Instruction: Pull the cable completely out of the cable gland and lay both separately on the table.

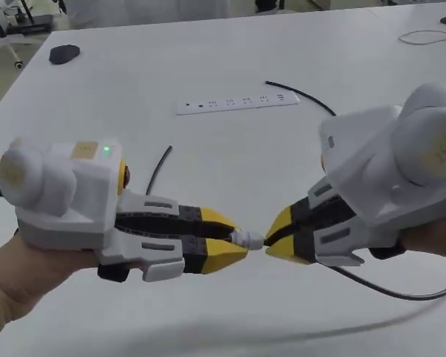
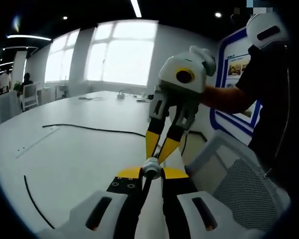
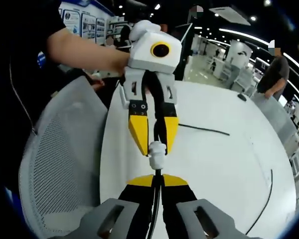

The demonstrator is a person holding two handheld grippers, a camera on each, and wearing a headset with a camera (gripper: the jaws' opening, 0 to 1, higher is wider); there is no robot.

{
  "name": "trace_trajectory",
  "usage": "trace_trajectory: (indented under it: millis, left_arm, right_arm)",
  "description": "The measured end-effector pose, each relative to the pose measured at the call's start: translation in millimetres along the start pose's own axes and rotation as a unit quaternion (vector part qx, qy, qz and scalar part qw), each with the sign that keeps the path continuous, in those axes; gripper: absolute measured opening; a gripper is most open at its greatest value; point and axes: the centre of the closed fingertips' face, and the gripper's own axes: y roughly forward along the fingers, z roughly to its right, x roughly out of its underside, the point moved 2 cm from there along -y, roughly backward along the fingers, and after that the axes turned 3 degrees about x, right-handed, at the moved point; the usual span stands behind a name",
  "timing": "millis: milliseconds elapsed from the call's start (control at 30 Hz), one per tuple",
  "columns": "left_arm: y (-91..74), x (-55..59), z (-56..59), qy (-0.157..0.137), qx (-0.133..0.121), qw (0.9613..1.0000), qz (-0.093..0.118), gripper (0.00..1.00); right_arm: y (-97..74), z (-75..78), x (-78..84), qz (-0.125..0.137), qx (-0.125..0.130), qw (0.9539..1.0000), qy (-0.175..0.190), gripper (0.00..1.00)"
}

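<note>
Left gripper & right gripper: white bodies, black jaws w/ yellow tips; sleeve prob. black.

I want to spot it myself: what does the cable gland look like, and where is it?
Find the big white table, then the two hand-held grippers meeting tip to tip over it. Between the yellow tips of the left hand-held gripper sits the cable gland: small, stubby and white, unlike the long black cable held by the right hand-held gripper.
</note>
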Motion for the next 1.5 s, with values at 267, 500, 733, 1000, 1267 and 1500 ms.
trace_trajectory:
  millis: [267,500,733,1000,1267,1500]
  left_arm:
    - [1.1,-1.6,0.2,0.002,0.003,1.0000,0.003,0.14]
    - [3.7,-2.3,1.4,0.007,0.006,0.9999,0.004,0.14]
    - [2.4,-3.1,0.2,0.012,0.000,0.9999,0.008,0.14]
    - [-1.3,1.0,-2.8,0.012,-0.013,0.9998,0.004,0.14]
    - [-8.3,3.8,-6.5,0.008,-0.025,0.9997,0.005,0.14]
    - [-17.1,5.1,-10.9,0.003,-0.037,0.9993,0.008,0.14]
  right_arm:
    - [0.7,0.3,-4.3,0.006,0.005,1.0000,-0.004,0.00]
    - [-3.6,-0.3,-2.8,0.011,0.017,0.9998,-0.008,0.00]
    - [-17.2,4.5,18.0,-0.006,0.045,0.9988,0.017,0.00]
    - [-39.0,13.2,70.8,-0.058,0.094,0.9924,0.055,0.00]
    - [-54.4,16.0,111.4,-0.060,0.108,0.9859,0.112,0.00]
    - [-61.0,22.0,147.4,-0.092,0.130,0.9772,0.140,0.00]
